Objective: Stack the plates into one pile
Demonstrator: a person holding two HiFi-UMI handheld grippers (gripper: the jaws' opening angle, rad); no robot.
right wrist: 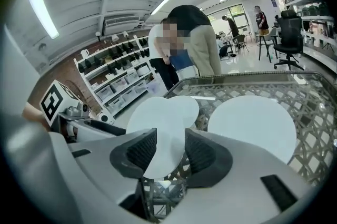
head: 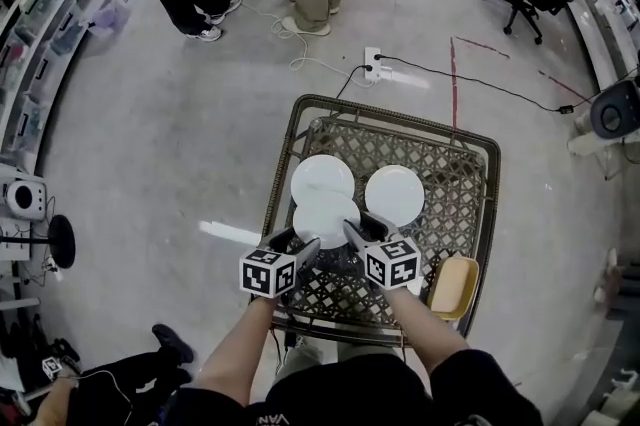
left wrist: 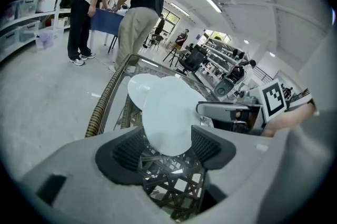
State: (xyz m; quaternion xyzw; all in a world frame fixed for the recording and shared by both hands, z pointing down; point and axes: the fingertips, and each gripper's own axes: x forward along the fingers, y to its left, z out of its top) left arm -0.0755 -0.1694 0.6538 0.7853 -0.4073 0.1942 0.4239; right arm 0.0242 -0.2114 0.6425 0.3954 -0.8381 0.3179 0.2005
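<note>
the left tool (head: 301,249) and right tool (head: 357,236), jaws spread, straddle the near rim of the near plate (head: 325,212). it lies just beyond them, lapping the far plate (head: 322,172). the third plate (head: 394,194) sits right, nearer the right tool.

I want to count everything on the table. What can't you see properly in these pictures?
1. Head view: the front plate covers the near rim of the back plate.
2. Head view: the yellow dish is too small to tell plate from tray, and neither tool view shows it.
3. Tool views: the left tool and right tool hide the front plate's near edge, so contact is unclear.
</note>
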